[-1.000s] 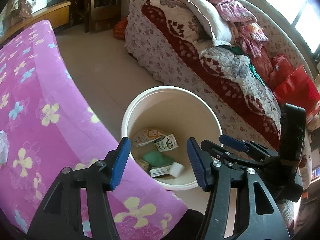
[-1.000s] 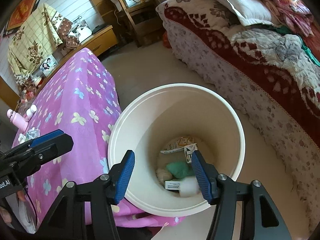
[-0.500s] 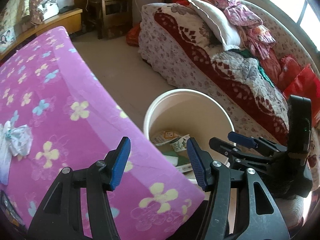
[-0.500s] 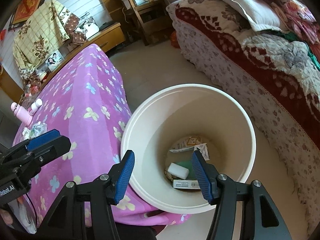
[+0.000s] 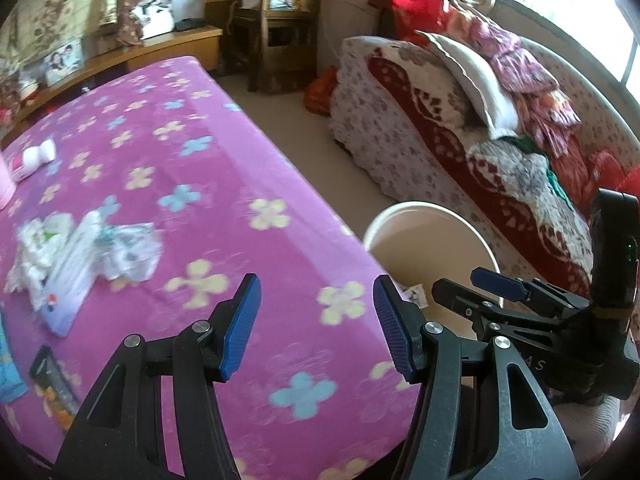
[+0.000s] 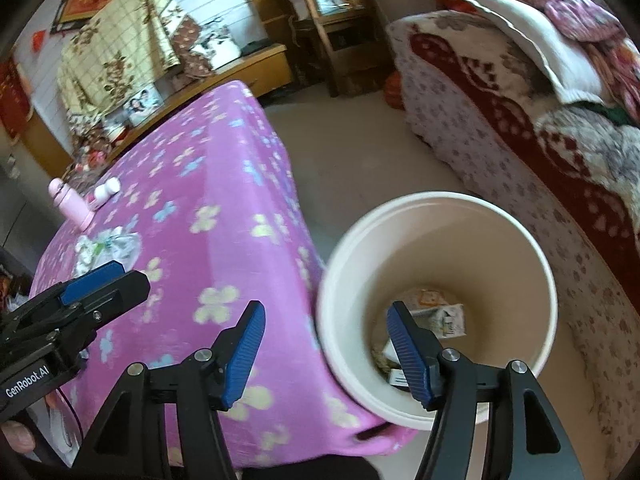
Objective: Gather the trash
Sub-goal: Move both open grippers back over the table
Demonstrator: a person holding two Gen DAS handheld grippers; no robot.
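Note:
My left gripper (image 5: 318, 320) hangs open over the pink flowered tablecloth (image 5: 192, 168) near its right edge, nothing between its fingers. To its left lie crumpled white wrappers (image 5: 120, 248), a pale flat packet (image 5: 68, 288) and a dark wrapper (image 5: 52, 380). My right gripper (image 6: 328, 344) is over the gap between the table and the cream bin (image 6: 440, 208); its jaws are opening and empty. Cartons and packets (image 6: 440, 314) lie on the bin's bottom. The left gripper (image 6: 92, 284) shows at the left of the right wrist view, close to the wrappers (image 6: 108, 248).
A pink bottle (image 6: 70, 204) and a small white bottle (image 6: 104, 192) stand at the table's far side. A blue packet (image 5: 8, 372) lies at the near left. A bed with a red patterned blanket (image 5: 460, 140) runs along the right, bare floor (image 5: 300, 152) between.
Both grippers swung left, away from the bin and over the table. The bin slid to the right in both views and the wrappers came into sight. The right jaws stand slightly wider.

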